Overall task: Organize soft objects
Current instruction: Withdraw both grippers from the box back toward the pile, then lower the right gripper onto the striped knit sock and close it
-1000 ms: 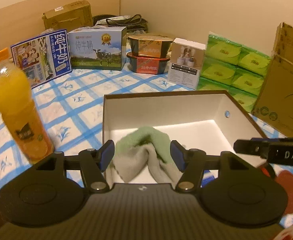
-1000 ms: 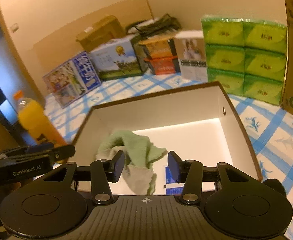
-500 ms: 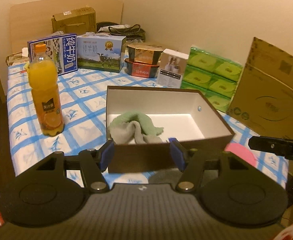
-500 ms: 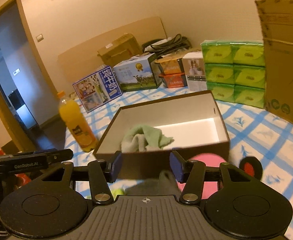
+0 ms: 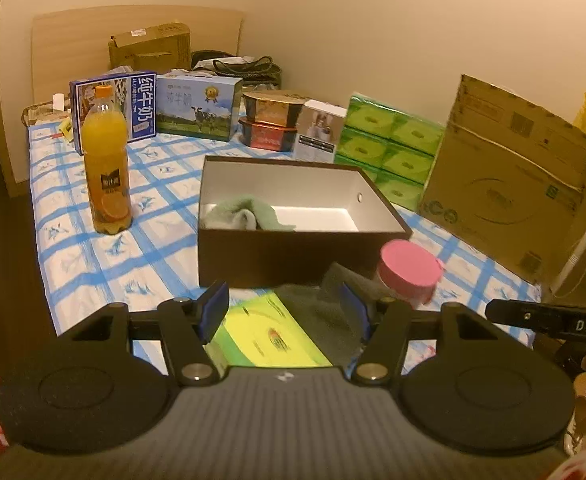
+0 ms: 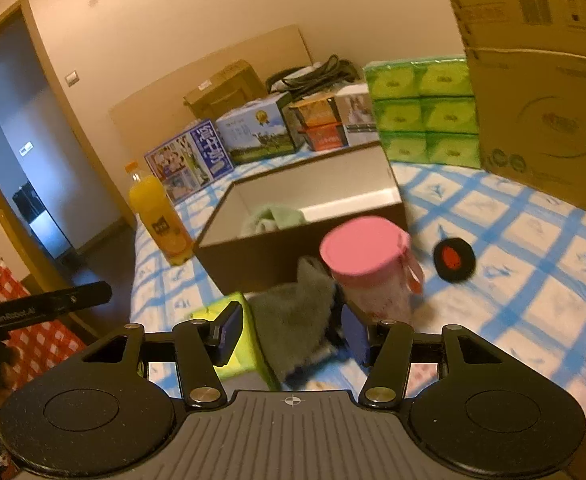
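The crumpled grey cloth is seen between the right gripper's spread, empty jaws, partly hidden, long axis running ahead; left gripper likewise spread, empty

Brown box, white inside, open top, sits mid-bed on the blue-checked sheet. Green-and-grey cloth lies crumpled in its near-left inside corner, partly hidden by the front wall. Second cloth, grey and fuzzy, is outside, heaped against the box's front wall near the bed's front edge, partly draped over a flat green tissue pack, touching the pink-lidded jar on its right.
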### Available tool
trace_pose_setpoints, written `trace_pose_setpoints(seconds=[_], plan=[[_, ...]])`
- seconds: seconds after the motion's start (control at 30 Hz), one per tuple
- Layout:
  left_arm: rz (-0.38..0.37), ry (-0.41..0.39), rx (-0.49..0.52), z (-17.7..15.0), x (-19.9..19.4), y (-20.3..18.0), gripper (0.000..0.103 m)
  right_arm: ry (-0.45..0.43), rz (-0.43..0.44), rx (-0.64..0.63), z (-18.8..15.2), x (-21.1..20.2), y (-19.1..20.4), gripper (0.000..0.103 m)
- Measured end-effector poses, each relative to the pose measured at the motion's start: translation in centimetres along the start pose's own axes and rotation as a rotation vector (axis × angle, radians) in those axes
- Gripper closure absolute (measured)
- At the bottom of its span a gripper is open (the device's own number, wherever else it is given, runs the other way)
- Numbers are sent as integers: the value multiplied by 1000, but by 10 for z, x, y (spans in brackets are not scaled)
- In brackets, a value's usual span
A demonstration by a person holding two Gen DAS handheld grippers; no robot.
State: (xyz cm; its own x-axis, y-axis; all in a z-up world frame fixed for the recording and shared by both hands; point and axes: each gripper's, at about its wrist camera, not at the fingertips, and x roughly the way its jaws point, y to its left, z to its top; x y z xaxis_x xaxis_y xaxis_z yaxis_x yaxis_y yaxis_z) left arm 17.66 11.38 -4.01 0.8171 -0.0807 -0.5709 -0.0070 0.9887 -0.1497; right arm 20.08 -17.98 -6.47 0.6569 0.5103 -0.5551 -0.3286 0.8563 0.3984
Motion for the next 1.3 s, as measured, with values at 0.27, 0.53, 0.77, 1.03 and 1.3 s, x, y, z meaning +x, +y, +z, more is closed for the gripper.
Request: trace_pose_setpoints(seconds=[0.27,0.53,0.77,1.03,1.3], plan=[[-16,56,27,-35,-18,-26,44,32,-17,22,-31,-26,-15,48],[-31,121,50,-67,-22,-43,45,77,-41,47,-58,-34,-31,48],[-25,166,84,-85,-15,-54,45,107,-67,71,-72,-34,-45,48],[-8,213,107,-102,-1,-55,45,153,-85,60,-93,-26,-55,48],[-5,259,122,-116,16,-57,45,182,-100,-97,-110,-2,-46,48]])
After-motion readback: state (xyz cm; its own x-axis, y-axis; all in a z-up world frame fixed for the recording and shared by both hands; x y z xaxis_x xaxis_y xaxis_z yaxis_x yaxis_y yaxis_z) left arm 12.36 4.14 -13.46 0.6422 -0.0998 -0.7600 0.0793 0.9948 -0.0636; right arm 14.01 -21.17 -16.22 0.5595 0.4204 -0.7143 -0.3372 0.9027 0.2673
